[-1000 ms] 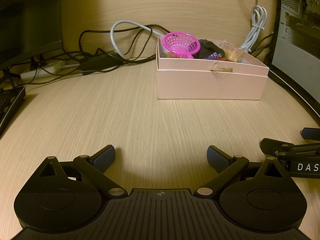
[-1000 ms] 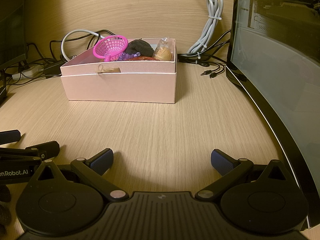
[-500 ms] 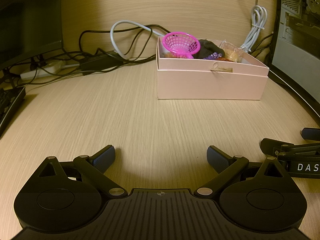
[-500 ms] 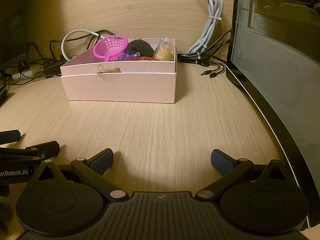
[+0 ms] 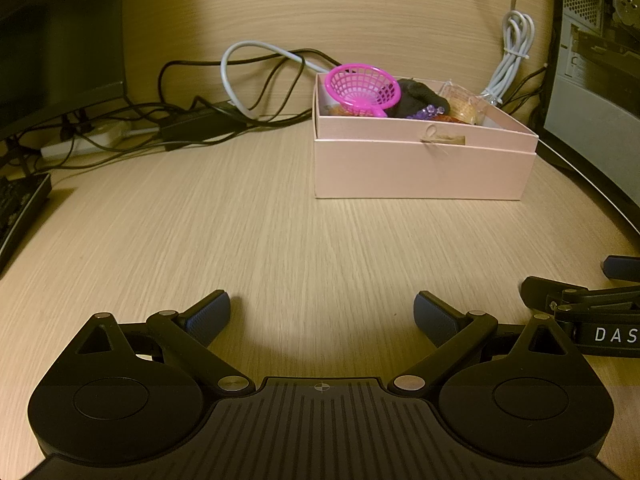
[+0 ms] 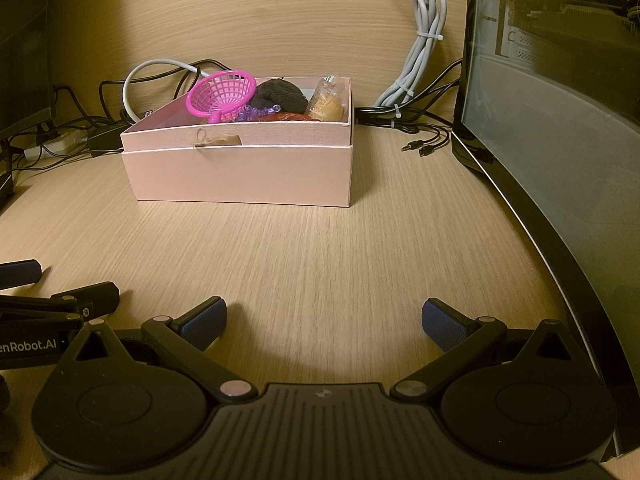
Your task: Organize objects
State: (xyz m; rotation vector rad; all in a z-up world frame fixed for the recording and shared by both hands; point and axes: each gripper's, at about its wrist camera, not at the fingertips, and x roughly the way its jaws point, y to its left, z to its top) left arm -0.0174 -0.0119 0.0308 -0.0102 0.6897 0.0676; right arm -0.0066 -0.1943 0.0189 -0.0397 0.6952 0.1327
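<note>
A pink cardboard box (image 5: 420, 168) (image 6: 240, 172) stands on the wooden desk ahead of both grippers. In it lie a magenta plastic strainer (image 5: 362, 88) (image 6: 222, 94), a black cloth lump (image 5: 418, 94) (image 6: 280, 94), purple beads (image 6: 256, 112) and a wrapped snack (image 5: 464, 106) (image 6: 326, 104). My left gripper (image 5: 322, 312) is open and empty, low over the desk, well short of the box. My right gripper (image 6: 324, 318) is open and empty, beside the left one. Each gripper shows at the edge of the other's view.
Tangled cables and a power strip (image 5: 80, 142) lie behind the box on the left. A bundled grey cable (image 6: 420, 60) hangs at the back. A computer case with a glass side (image 6: 560, 140) stands on the right. A monitor (image 5: 60, 40) and a keyboard (image 5: 20, 208) are on the left.
</note>
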